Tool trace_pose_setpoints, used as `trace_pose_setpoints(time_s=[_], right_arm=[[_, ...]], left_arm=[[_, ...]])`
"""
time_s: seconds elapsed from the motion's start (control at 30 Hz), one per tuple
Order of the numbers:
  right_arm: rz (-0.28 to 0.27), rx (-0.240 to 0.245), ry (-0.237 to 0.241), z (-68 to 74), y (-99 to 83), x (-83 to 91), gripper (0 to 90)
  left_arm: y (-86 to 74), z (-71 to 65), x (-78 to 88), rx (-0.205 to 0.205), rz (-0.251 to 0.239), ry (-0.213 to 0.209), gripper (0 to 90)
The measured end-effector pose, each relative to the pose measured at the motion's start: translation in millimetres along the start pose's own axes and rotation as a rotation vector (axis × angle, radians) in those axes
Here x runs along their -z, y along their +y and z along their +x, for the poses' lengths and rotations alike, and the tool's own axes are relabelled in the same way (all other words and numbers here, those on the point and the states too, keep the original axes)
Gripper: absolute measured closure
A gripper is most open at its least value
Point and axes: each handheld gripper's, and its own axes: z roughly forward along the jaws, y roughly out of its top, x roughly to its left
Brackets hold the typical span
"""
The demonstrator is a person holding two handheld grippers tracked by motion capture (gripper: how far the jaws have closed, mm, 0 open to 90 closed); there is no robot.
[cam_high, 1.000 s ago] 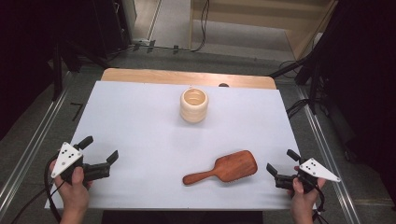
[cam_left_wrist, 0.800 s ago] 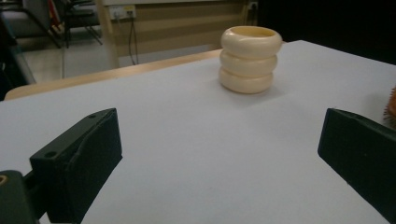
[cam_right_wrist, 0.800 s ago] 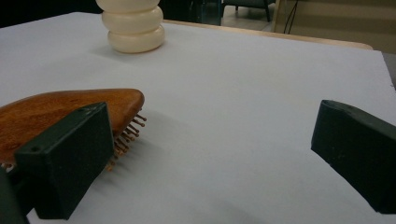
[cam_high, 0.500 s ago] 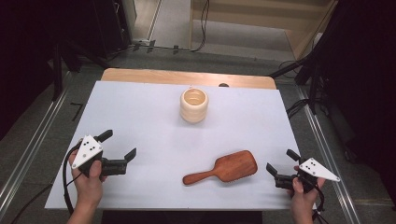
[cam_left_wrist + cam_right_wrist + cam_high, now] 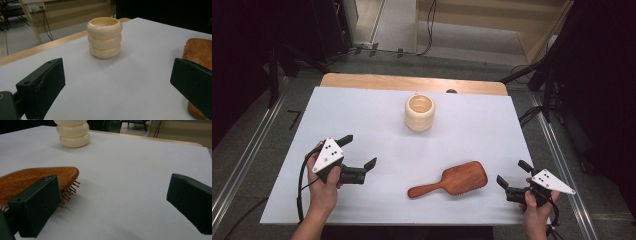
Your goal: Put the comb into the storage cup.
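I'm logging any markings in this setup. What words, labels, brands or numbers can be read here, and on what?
None can be read.
Wooden hairbrush: no lettering on its back.
Cream ribbed cup: plain.
White table cover: blank.
Grey plates on the left gripper and right gripper: small dark dots, no text.

A wooden table (image 5: 362, 81) is being covered almost wholly by a white sheet (image 5: 362, 120). Two things are being carried on it, well apart — a cream, ridged, round cup (image 5: 419, 112) standing upright, and a reddish-brown wooden paddle hairbrush (image 5: 451, 179) lying bristles-down.
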Motion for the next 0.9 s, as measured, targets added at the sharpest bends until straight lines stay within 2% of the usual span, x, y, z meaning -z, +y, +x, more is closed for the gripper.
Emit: trace_pose_setpoints(time_s=[0.43, 0.9], right_arm=[[0.005, 0.001, 0.003, 0.5, 0.0, -0.7, 0.0], [0.007, -0.001, 0.003, 0.4, 0.1, -0.9, 0.0]], left_arm=[[8.3, -12.7, -17.3, -0.019, 0.008, -0.052, 0.0], [11.9, -30.6, -36.9, -0.055, 0.049, -0.112, 0.0]])
